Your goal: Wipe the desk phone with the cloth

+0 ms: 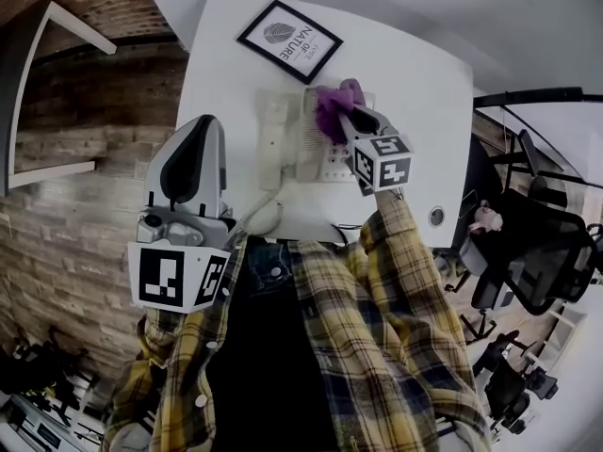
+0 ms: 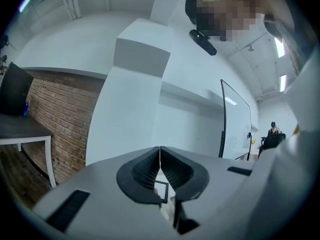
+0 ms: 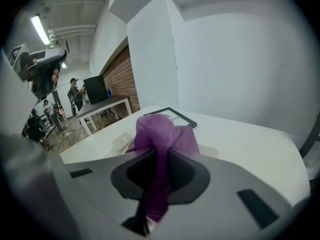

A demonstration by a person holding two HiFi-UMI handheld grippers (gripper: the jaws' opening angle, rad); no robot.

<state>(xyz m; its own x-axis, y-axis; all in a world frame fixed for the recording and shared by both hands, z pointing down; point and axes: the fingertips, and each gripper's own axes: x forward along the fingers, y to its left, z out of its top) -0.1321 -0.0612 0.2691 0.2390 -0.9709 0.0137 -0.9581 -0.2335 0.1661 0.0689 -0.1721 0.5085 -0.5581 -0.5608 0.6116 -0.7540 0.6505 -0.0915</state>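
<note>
R gripper (image 1: 347, 119) pinches purple cloth (image 1: 332, 102) right atop desk phone (image 1: 283, 153); L gripper (image 1: 199, 132), pressed together & empty, hangs off phone's left.

The cloth (image 1: 333, 107) seemingly hides part of the desk phone (image 1: 309, 156).

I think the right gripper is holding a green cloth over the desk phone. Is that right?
Not quite. The cloth is purple, not green; the right gripper view shows it clamped between the jaws. The rest stands: the right gripper holds it over the desk phone.
</note>
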